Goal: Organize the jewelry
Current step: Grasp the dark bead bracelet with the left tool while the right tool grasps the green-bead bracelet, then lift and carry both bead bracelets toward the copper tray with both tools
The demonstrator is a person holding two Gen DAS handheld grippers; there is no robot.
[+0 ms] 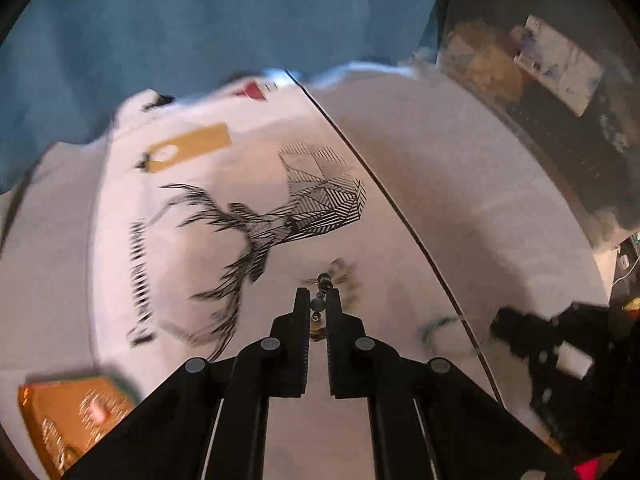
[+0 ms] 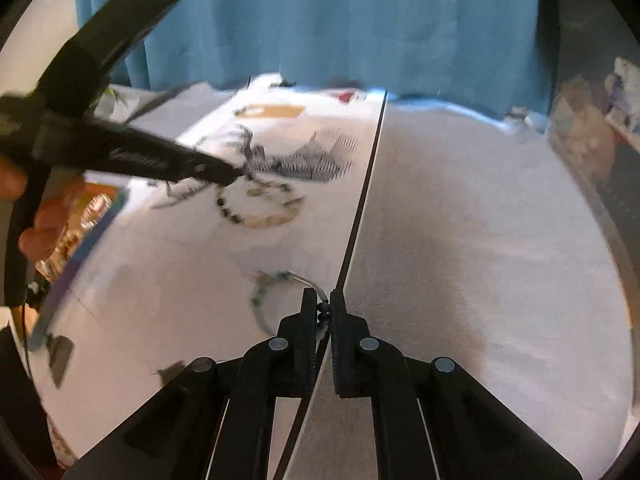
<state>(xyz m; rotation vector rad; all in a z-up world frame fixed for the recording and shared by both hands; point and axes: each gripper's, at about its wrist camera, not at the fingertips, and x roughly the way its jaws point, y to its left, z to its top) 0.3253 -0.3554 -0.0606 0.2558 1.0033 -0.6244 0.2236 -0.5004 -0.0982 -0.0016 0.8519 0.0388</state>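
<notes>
- The left gripper (image 1: 318, 300) is clenched on a beaded bracelet (image 1: 320, 308); some dark beads sit between its two tips, and the rest of the string lies just ahead of them on the white sheet (image 1: 200, 240) with the deer drawing (image 1: 280, 216).
- In the right wrist view this same bracelet (image 2: 260, 204) shows as a loop that spreads to the right of the left gripper (image 2: 228, 172), which nips it at the left end.
- The right gripper (image 2: 324, 308) is clenched on a second bracelet (image 2: 264, 296), with a dark bead between its tips. Its loop lies to the left of the fingers, on the same sheet, just beside the dark seam (image 2: 360, 200).
- So each hand already has its own piece. The two bracelets are apart, the left one farther from the right camera.
- I judge that the next move is a lift, and the hanging loops can swing or catch.
- A gold box (image 1: 72, 412) lies at the near left; perhaps it is where the jewelry goes, but I cannot tell.
- The brown tag (image 1: 188, 146) and the black letters at the left of the sheet are too blurred to read.
</notes>
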